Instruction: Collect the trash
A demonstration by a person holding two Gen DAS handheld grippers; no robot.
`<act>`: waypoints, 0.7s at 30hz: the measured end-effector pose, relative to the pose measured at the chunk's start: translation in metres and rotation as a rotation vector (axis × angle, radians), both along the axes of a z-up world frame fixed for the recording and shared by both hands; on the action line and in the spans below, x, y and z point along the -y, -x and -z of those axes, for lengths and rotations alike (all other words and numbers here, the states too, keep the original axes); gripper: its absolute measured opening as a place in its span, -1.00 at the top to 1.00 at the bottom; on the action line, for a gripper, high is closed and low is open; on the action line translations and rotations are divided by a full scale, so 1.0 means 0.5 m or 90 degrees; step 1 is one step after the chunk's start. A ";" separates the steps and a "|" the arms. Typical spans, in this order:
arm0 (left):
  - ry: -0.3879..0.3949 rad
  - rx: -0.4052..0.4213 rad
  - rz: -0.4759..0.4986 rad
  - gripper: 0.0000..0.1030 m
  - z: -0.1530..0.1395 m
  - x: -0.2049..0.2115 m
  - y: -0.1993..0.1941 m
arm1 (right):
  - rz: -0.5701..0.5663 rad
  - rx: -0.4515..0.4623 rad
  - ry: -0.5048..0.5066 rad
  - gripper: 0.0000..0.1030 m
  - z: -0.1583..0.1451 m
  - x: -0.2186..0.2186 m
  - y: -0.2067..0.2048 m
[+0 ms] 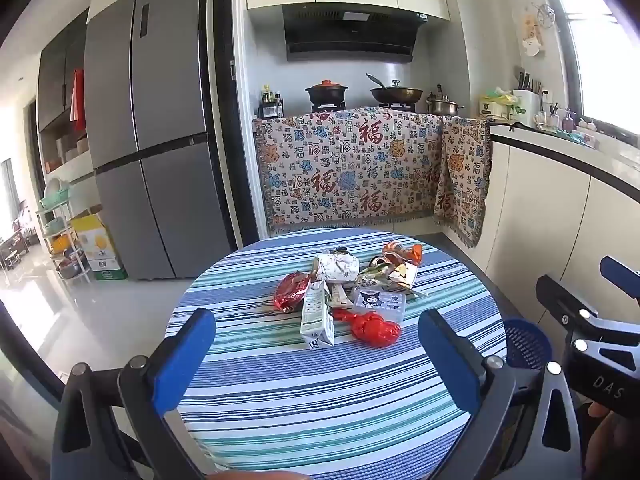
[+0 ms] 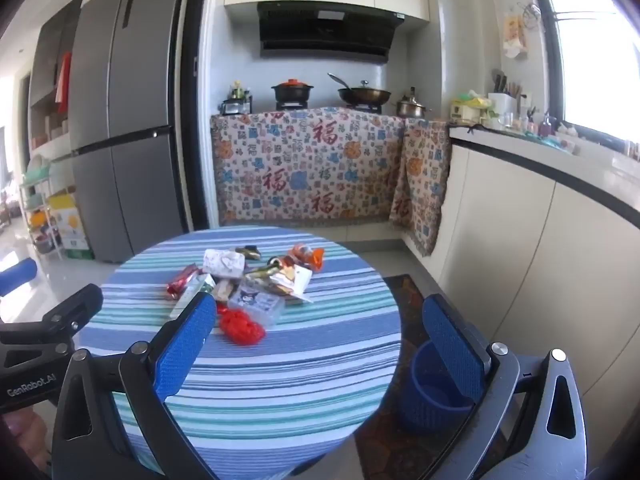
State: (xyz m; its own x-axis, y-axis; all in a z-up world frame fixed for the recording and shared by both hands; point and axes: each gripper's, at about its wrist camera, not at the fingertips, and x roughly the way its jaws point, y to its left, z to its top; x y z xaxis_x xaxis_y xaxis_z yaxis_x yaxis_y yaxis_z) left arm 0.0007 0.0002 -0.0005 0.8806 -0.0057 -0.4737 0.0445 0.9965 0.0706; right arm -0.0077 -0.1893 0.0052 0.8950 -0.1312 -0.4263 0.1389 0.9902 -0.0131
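Observation:
A pile of trash lies on the round striped table [image 1: 320, 392]: a milk carton [image 1: 316, 316], a red crumpled wrapper [image 1: 376, 328], a shiny red foil bag [image 1: 291, 291], a white crumpled pack [image 1: 336, 267], a clear Kuromi box [image 1: 380, 301] and orange wrappers [image 1: 402, 254]. The pile also shows in the right wrist view [image 2: 244, 284]. My left gripper [image 1: 316, 364] is open and empty, above the table's near side. My right gripper [image 2: 320, 344] is open and empty, above the table's right edge. A blue mesh bin [image 2: 434, 392] stands on the floor right of the table.
A grey fridge [image 1: 152, 140] stands at the back left, with a rack and boxes [image 1: 96, 248] beside it. A stove counter draped in patterned cloth [image 1: 360, 168] lies behind the table. White cabinets [image 1: 560, 216] run along the right. A dark mat [image 2: 404, 292] lies under the bin.

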 end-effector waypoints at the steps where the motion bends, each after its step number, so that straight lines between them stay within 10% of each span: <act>1: 0.002 -0.003 0.000 -1.00 0.001 0.000 -0.001 | 0.001 0.004 0.001 -0.99 0.000 0.000 0.000; 21: 0.009 -0.015 0.009 -1.00 0.007 -0.005 -0.001 | 0.000 -0.002 0.006 -0.99 0.006 -0.004 0.000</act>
State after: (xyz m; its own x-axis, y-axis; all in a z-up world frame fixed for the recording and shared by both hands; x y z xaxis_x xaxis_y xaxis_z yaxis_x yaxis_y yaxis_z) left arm 0.0011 0.0029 -0.0039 0.8688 -0.0247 -0.4946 0.0594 0.9967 0.0546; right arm -0.0078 -0.1871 0.0020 0.8937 -0.1350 -0.4278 0.1385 0.9901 -0.0230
